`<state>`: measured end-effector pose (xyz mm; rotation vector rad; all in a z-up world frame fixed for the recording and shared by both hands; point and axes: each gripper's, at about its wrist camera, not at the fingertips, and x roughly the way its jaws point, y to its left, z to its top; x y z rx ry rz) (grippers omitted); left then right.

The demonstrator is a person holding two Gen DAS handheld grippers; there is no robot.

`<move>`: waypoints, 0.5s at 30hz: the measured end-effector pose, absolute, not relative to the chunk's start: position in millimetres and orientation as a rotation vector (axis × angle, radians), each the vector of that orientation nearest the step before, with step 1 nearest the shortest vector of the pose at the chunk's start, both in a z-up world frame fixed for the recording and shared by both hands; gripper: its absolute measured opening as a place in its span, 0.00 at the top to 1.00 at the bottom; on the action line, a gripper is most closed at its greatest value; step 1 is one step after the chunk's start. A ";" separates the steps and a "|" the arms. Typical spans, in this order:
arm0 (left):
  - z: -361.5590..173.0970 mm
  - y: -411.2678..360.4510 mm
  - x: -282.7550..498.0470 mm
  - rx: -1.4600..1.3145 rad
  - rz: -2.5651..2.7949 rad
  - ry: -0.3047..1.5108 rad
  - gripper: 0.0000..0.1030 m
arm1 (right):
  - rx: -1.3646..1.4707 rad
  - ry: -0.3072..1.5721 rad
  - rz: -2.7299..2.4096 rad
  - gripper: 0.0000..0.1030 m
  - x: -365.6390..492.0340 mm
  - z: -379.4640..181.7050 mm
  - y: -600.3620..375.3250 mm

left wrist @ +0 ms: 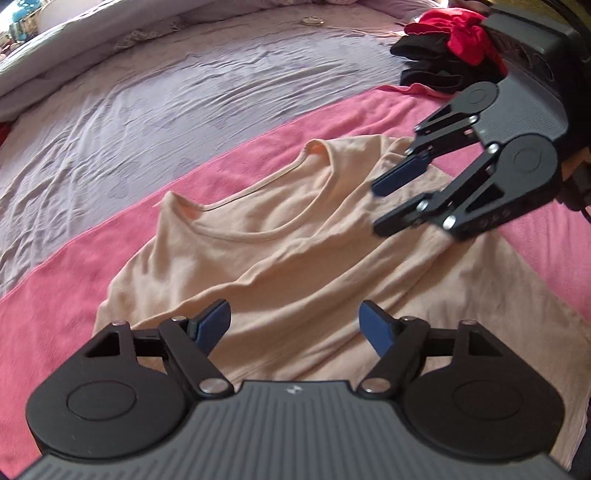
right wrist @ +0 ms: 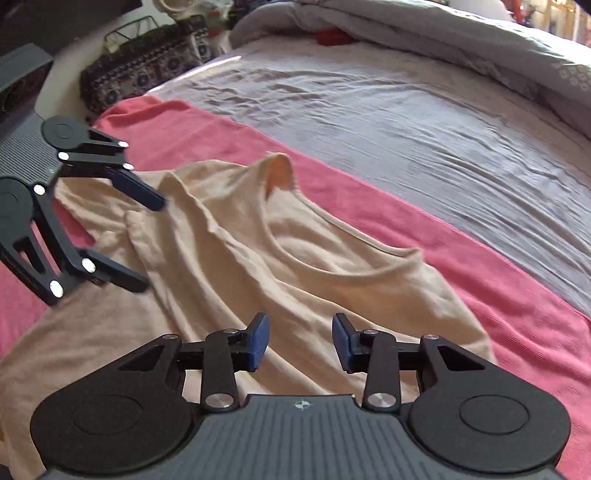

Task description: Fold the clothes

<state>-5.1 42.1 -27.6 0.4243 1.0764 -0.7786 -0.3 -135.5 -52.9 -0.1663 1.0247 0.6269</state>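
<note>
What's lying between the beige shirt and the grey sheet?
Only a bare strip of the pink blanket separates the beige shirt from the grey sheet; both wrist views show it.

We saw a beige shirt point(left wrist: 280, 266) on a pink blanket point(left wrist: 66, 295), which lay over a plain lilac-grey sheet point(left wrist: 147, 103). At the far corner sat a red garment point(left wrist: 465, 33) on a black one point(left wrist: 424, 55). Both grippers were black with grey ribbed bodies and blue pads point(right wrist: 258, 341). Beyond the bed, a dark cloth point(right wrist: 147, 62) bore pale round and zigzag motifs, and the grey duvet point(right wrist: 443, 33) had a small white print.
</note>
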 end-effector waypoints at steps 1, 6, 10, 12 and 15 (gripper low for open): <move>-37.1 36.6 -3.7 0.433 -0.771 1.104 0.25 | -0.175 1.044 0.637 0.63 2.1 -60.8 -128.9; -69.4 37.1 -18.3 0.492 -0.738 1.130 0.21 | -0.242 1.058 0.518 0.67 9.3 -84.3 -160.2; -68.9 41.1 -19.5 0.466 -0.729 1.143 0.21 | -0.291 1.057 0.287 0.66 21.1 -79.8 -198.9; -68.6 42.2 -19.4 0.460 -0.726 1.144 0.21 | -0.298 1.081 0.165 0.57 26.1 -82.6 -221.4; -68.0 41.1 -19.7 0.462 -0.716 1.147 0.21 | -0.271 1.078 0.145 0.47 25.2 -76.6 -234.8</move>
